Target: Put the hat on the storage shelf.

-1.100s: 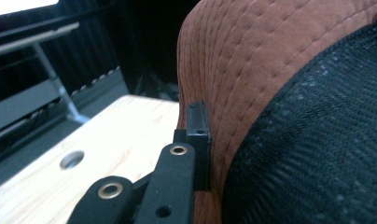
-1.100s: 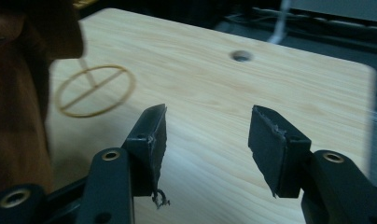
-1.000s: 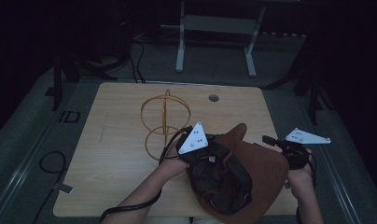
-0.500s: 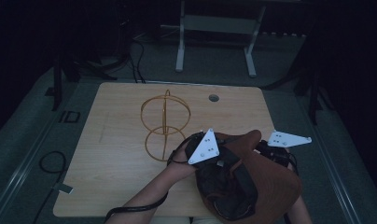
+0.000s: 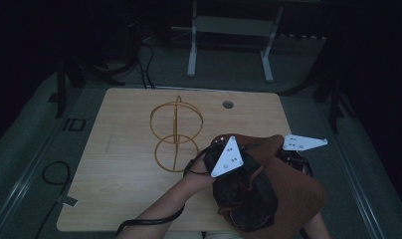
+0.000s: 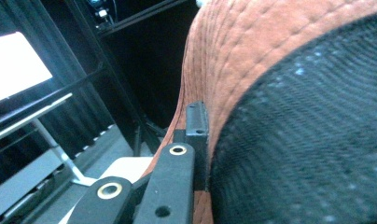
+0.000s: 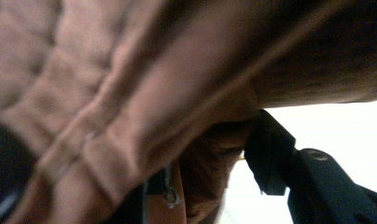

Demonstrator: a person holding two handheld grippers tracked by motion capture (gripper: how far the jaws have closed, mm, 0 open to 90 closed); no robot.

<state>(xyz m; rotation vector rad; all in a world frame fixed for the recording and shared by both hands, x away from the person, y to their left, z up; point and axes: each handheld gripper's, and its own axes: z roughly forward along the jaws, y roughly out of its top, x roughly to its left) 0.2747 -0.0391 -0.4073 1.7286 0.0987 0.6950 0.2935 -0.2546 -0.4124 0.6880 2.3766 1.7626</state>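
Observation:
A brown stitched hat (image 5: 293, 196) with a black lining (image 5: 244, 196) is held over the table's front right corner, between both grippers. My left gripper (image 5: 223, 152) is under its grey plate at the hat's left side. In the left gripper view it (image 6: 196, 140) is shut on the hat's brim (image 6: 224, 70), next to the black lining (image 6: 308, 154). My right gripper (image 5: 291, 155) is at the hat's far right edge. The blurred right gripper view shows its black jaw pressed into brown hat fabric (image 7: 130, 93). A gold wire stand (image 5: 176, 132) rises upright at the table's middle.
The wooden table (image 5: 119, 164) has a round cable hole (image 5: 228, 104) near its far edge. A grey metal frame (image 5: 229, 30) stands on the floor behind it. A black cable (image 5: 52, 174) loops on the floor at the left.
The two grippers have drawn closer together: the left moved right and nearer, the right moved left. The hat shifted with them toward the front right corner.

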